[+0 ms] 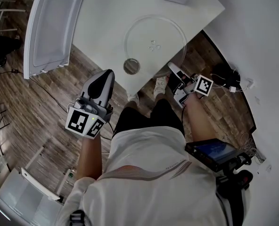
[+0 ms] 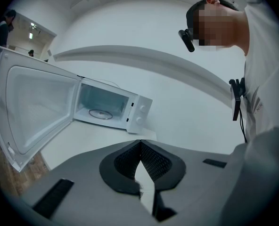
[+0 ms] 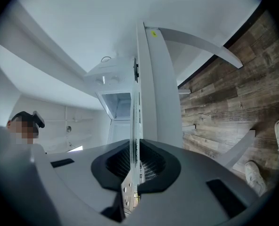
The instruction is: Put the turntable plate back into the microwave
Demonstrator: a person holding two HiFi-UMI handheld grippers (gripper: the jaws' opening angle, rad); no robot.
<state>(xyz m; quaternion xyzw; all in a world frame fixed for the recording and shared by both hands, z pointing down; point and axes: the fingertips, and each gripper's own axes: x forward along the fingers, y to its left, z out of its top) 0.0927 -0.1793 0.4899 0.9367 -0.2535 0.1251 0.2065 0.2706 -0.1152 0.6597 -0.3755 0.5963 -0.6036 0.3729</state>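
The glass turntable plate point(image 1: 154, 40) lies flat on the white table point(image 1: 102, 27) in the upper middle of the head view, outside the microwave point(image 2: 112, 106); the right gripper point(image 1: 173, 70) is clamped on the plate's rim at its lower right. The left gripper point(image 1: 106, 75) hangs at lower left, jaws pressed together on nothing; the microwave door point(image 1: 52, 27) stands wide open at upper left.

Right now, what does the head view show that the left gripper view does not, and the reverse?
Head view only: the clear round glass turntable plate lying on the white table, the right tool at its rim, and a small round grey object beside it. Left gripper view only: the white microwave's open cavity with a roller ring on its floor, and two knobs. Both: the open white microwave door, the table, and the left tool, shut and empty.
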